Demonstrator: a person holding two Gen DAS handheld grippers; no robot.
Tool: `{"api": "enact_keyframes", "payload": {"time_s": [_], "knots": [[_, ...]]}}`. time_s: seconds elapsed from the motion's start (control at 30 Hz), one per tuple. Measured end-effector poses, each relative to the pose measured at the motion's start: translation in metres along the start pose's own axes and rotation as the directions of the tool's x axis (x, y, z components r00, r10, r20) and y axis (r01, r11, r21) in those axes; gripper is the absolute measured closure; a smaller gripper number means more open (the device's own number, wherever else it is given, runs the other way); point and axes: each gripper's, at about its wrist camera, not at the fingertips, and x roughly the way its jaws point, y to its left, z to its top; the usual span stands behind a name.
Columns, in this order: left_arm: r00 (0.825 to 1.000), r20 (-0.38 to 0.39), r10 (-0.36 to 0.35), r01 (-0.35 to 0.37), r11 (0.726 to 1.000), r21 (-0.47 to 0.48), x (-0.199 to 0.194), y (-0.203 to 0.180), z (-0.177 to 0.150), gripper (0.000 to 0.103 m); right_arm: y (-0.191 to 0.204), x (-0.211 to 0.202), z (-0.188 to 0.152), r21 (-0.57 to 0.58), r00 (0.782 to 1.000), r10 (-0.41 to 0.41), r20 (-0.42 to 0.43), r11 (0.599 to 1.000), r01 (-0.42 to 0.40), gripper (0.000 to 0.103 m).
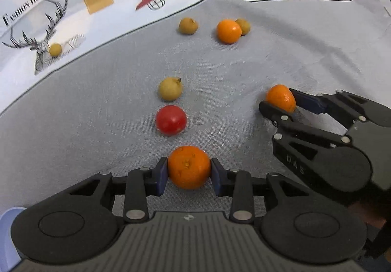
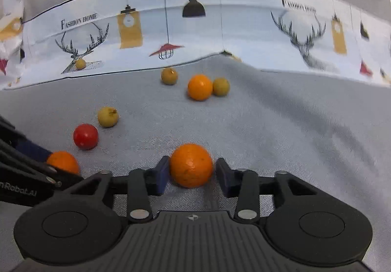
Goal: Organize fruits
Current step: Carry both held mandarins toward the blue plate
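Note:
My left gripper (image 1: 189, 172) is shut on an orange (image 1: 188, 167), both blue pads touching its sides, low over the grey cloth. My right gripper (image 2: 191, 172) sits around a second orange (image 2: 191, 165); its left pad touches the fruit, and a small gap shows at the right pad. In the left wrist view that gripper (image 1: 281, 101) is at the right with the orange (image 1: 281, 97) between its fingers. A red tomato (image 1: 171, 120) and a yellow-green fruit (image 1: 170, 88) lie just ahead. A third orange (image 1: 228, 31) lies farther back between two brown-yellow fruits (image 1: 188, 26).
The grey cloth (image 1: 97, 125) covers the work surface, with folds at the right (image 2: 330, 125). A printed cloth (image 1: 110, 15) with deer and lamps lies beyond it, with one small yellow fruit (image 1: 55, 49) on it. A blue object's edge (image 1: 6, 235) shows at the lower left.

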Motion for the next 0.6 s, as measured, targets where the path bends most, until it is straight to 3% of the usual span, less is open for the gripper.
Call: {"api": "enact_keyframes", "payload": {"time_s": [0.1,0.23,0.37,0.5,0.6], "knots": [[1.000,0.015,-0.006,0.006,1.000,-0.023,-0.019,0.002,-0.005,0.063,-0.005,-0.002,0.002,0.045,1.000,0.009,0.016,0.999,-0.010,0.065],[0.998,0.056,-0.003,0.007,0.997,-0.071,-0.062,0.010,-0.015,0.063,-0.015,-0.012,0.005,0.109,0.995,-0.021,0.099,0.994,0.011,0.066],[0.994,0.100,0.047,-0.038,0.995,-0.090,-0.121,0.018,-0.039,0.063,-0.021,-0.025,0.004,0.127,0.990,-0.077,0.115,0.990,0.063,0.065],[0.988,0.115,0.105,-0.089,0.986,-0.140,-0.176,0.032,-0.074,0.063,-0.016,-0.069,0.010,0.177,0.988,-0.070,0.136,0.983,0.045,0.065],[0.984,0.115,0.137,-0.113,0.975,-0.193,-0.212,0.046,-0.102,0.063,0.002,-0.122,0.014,0.179,0.981,-0.008,0.194,0.983,-0.028,0.065]]}}
